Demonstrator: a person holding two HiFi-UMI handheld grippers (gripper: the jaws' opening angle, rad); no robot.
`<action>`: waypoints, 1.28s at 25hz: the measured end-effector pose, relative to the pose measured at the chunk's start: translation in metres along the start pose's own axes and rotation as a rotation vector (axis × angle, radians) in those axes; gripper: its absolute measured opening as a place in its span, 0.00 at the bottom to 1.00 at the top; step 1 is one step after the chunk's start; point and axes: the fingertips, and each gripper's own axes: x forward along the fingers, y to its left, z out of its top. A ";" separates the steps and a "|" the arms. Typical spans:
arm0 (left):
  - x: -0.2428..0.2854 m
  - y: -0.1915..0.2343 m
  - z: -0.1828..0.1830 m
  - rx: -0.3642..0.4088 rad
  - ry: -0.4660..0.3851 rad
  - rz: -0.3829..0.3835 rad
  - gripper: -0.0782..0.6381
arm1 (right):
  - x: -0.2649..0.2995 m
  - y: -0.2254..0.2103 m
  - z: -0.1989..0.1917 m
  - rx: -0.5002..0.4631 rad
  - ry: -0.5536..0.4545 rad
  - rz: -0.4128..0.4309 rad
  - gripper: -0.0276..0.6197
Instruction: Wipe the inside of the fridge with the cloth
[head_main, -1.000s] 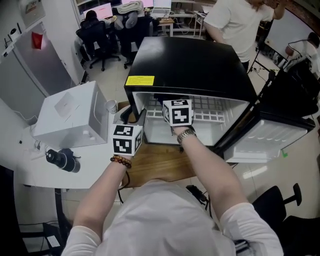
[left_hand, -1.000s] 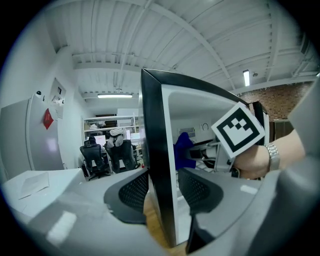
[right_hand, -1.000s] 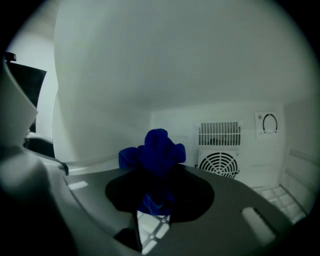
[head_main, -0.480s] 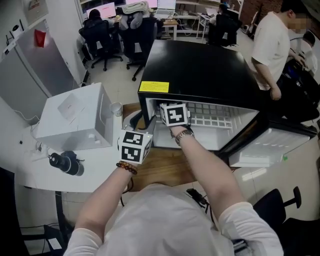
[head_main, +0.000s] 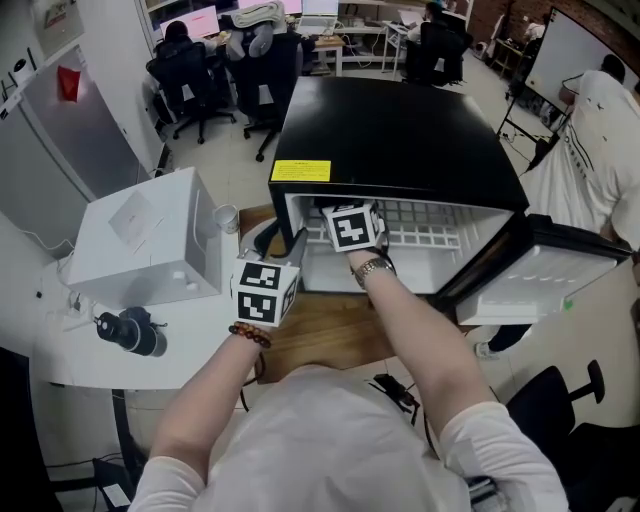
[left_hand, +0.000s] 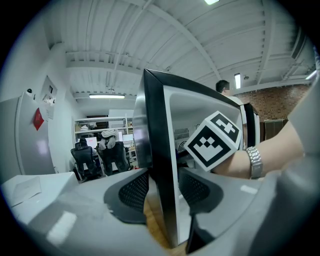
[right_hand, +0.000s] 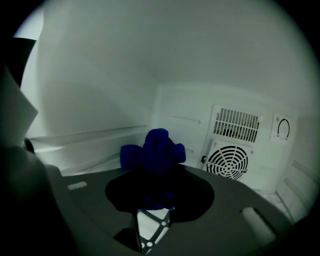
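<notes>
in the head view the black fridge (head_main: 400, 130) sits on a wooden table (head_main: 320, 335) with its door (head_main: 540, 275) swung open to the right. the left gripper (head_main: 290, 255) is at the opening's left front edge and the right gripper (head_main: 350, 222) reaches inside. in the left gripper view the jaws straddle the fridge's left wall, clenched on its front edge. in the right gripper view the jaws grasp the bunched blue cloth (right_hand: 157, 155) inside the white interior, in front of the round fan grille (right_hand: 227, 162).

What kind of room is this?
Most likely an office or lab workroom: black swivel office chairs sit by lit computer screens, and the small black fridge stands open on a wooden tabletop.
</notes>
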 end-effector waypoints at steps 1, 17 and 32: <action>0.000 0.000 0.000 0.000 0.000 -0.001 0.36 | -0.001 -0.003 -0.001 -0.003 0.001 -0.006 0.23; 0.000 0.000 0.000 -0.015 -0.008 0.002 0.36 | -0.025 -0.065 -0.023 0.010 0.019 -0.115 0.23; -0.001 0.002 0.001 -0.044 -0.015 0.015 0.36 | -0.052 -0.140 -0.048 0.037 0.050 -0.229 0.23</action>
